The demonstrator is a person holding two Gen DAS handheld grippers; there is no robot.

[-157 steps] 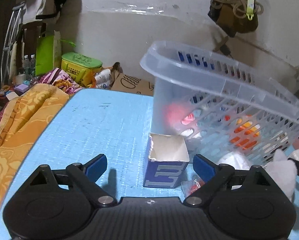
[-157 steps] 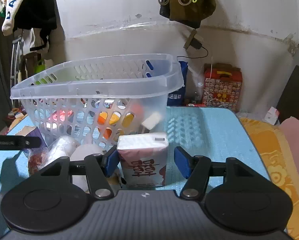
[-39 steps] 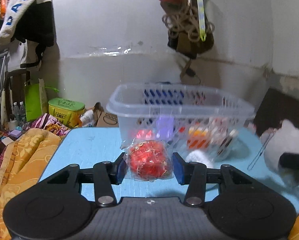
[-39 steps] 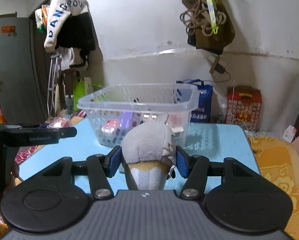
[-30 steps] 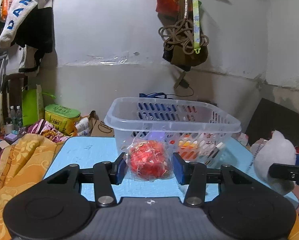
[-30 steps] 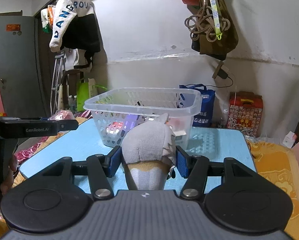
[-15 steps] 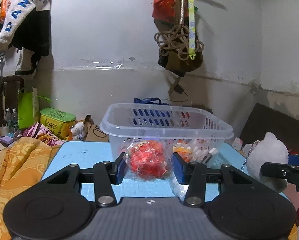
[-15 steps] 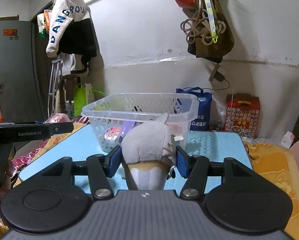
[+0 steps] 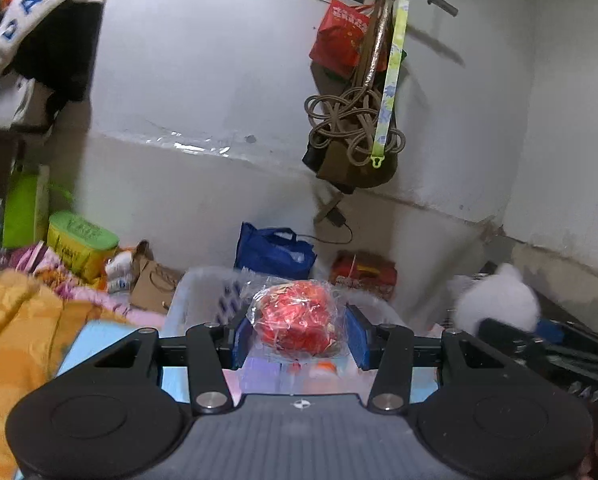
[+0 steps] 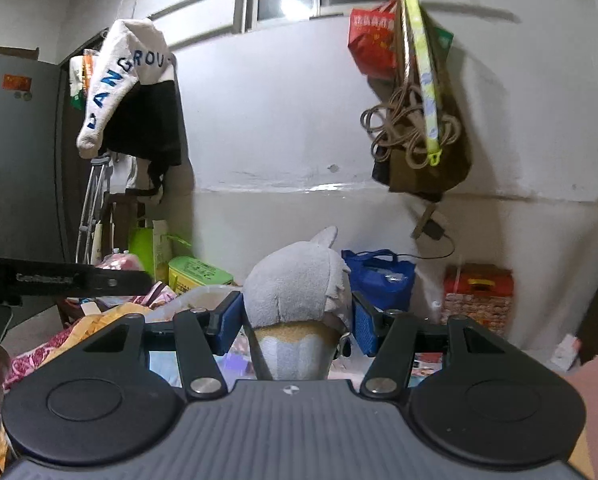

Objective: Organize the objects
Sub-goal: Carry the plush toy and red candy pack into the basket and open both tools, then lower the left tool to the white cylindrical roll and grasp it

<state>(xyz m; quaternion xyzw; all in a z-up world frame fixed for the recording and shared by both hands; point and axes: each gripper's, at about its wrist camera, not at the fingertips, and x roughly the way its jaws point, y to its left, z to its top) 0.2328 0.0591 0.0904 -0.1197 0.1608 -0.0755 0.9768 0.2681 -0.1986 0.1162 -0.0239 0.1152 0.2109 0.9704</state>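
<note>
Left gripper [image 9: 299, 334]: blue pads [image 9: 241, 340] closed partway on a clear plastic bag of red bits [image 9: 297, 320], pads pressing both its sides. The bag is held in the air, above and in front of the near rim of the clear plastic basket [image 9: 193, 300]. Basket view is blurred; only part of its rim and left wall shows behind the fingers, with some purple and orange contents below the bag, too smeared to identify.

Right gripper [image 10: 297, 326]: pads [image 10: 227, 326] about half closed on a grey plush toy [image 10: 295, 288], one pad on each side. The toy stands upright between them, pointed ear or fin at top, tan and white lower part near the gripper body. It is also held clear of the blue table [image 9: 95, 340]. In the left wrist view the same toy [image 9: 495, 304] shows at the right edge as a white blur with the black right gripper beside it.

In the right wrist view the left gripper's black finger [image 10: 63, 280] crosses the left edge, with the basket rim [image 10: 203, 294] just visible low behind the right gripper's left finger.

Table is mostly hidden; a strip of blue shows at lower left in the left wrist view, next to an orange patterned cloth [image 9: 15, 328] along its left edge.

Background: white wall, hanging brown bag with coiled rope [image 10: 415, 140], blue bag [image 9: 273, 252] and red box [image 10: 479, 296] on the floor by the wall.
</note>
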